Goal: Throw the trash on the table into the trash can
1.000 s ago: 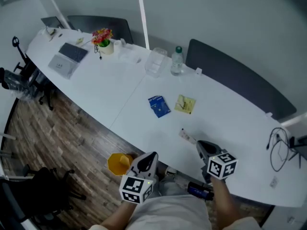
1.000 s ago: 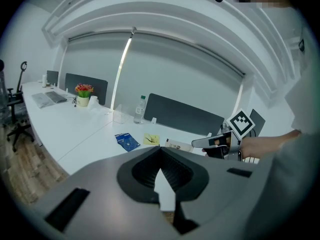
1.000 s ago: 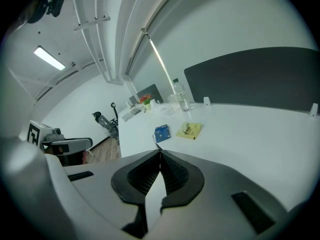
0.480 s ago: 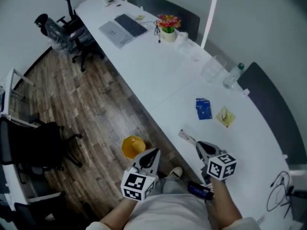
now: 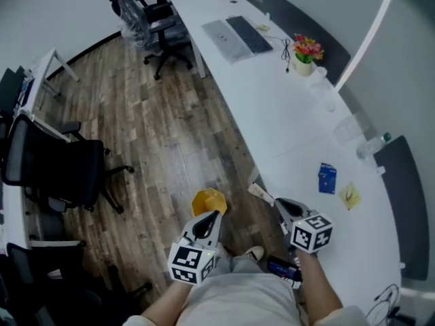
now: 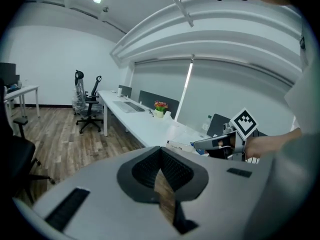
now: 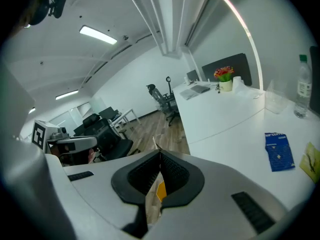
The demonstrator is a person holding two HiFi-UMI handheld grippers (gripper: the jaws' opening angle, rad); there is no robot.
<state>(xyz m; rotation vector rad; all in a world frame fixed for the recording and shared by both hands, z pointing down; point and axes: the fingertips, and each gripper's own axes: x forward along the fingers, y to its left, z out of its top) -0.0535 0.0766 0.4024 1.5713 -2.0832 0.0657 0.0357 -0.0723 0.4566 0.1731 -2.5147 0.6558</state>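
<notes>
A long white worktop (image 5: 285, 121) runs from top centre down to the lower right. On it, from the far end: a grey pad (image 5: 223, 32) beside a dark keyboard (image 5: 246, 34), a flower pot (image 5: 305, 60), a clear container (image 5: 346, 129), a bottle (image 5: 376, 145), then a blue packet (image 5: 327, 178) just beside a yellow packet (image 5: 350, 195). The wooden floor (image 5: 163, 128) at left bears a yellow trash can (image 5: 209, 201) near the worktop's edge, and black office chairs (image 5: 61, 168)

Smooth matt white table (image 5: 285, 128); streaky wood-plank floor (image 5: 156, 134).
</notes>
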